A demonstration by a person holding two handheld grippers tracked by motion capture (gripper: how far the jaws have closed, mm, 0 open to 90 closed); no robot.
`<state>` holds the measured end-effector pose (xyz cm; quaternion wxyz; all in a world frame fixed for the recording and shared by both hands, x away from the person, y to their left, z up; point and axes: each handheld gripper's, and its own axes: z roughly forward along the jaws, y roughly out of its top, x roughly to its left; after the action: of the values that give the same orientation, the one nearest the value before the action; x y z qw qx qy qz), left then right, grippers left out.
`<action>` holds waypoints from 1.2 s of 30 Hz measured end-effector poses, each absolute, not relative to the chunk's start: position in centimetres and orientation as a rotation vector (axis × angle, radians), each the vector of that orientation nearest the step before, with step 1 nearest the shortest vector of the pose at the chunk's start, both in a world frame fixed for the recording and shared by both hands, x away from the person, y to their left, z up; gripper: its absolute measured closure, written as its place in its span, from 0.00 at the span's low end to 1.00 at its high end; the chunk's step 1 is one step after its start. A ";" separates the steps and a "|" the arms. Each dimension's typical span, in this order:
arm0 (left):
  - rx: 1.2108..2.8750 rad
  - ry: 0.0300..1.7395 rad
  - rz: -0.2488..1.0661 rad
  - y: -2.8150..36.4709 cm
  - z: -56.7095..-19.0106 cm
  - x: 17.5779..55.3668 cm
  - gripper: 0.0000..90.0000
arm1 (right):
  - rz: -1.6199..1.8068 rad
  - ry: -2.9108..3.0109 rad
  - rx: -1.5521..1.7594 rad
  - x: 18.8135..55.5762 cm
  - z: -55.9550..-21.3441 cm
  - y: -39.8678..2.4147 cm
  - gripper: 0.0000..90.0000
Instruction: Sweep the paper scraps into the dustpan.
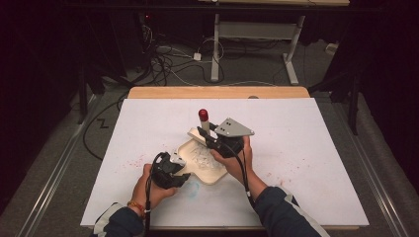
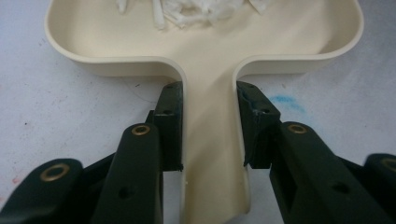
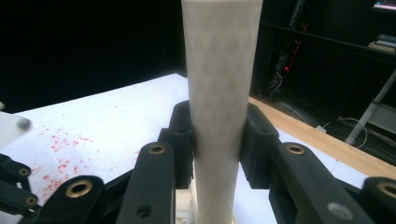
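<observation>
A cream dustpan-shaped tray lies on the white table sheet with white scraps in its bowl. My left gripper is shut on the tray's flat handle, one pad pressed on each side of it. The scraps lie at the far end of the bowl. My right gripper is shut on an upright white cylinder with a red top, over the tray's far edge. In the right gripper view that cylinder stands between the pads of the right gripper; its lower end is hidden.
The white sheet carries red specks at the left and right and a blue smudge near the tray handle. A wooden table edge runs along the far side. Desk legs and cables lie on the floor beyond.
</observation>
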<state>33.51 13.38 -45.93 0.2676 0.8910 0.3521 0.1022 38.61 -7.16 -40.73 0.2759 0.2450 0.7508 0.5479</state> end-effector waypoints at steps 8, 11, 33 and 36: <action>2.408 0.953 0.274 13.3 -46.1 33.7 0.71 | 1.462 2.032 0.604 37.5 -39.7 -6.8 0.78; 2.409 0.958 0.264 13.3 -46.2 33.7 0.71 | 1.460 2.018 0.601 37.4 -39.3 -6.9 0.79; 2.454 0.960 0.241 14.1 -46.6 33.2 0.71 | 1.321 1.974 0.669 37.1 -38.8 -13.8 0.78; 2.455 0.962 0.233 14.3 -46.5 32.9 0.71 | 1.289 1.996 0.662 36.8 -39.3 -14.0 0.78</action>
<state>32.93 14.32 -46.52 0.2447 0.8992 0.3525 0.0853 36.81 -14.02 -39.33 0.3310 0.2534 0.7636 0.4931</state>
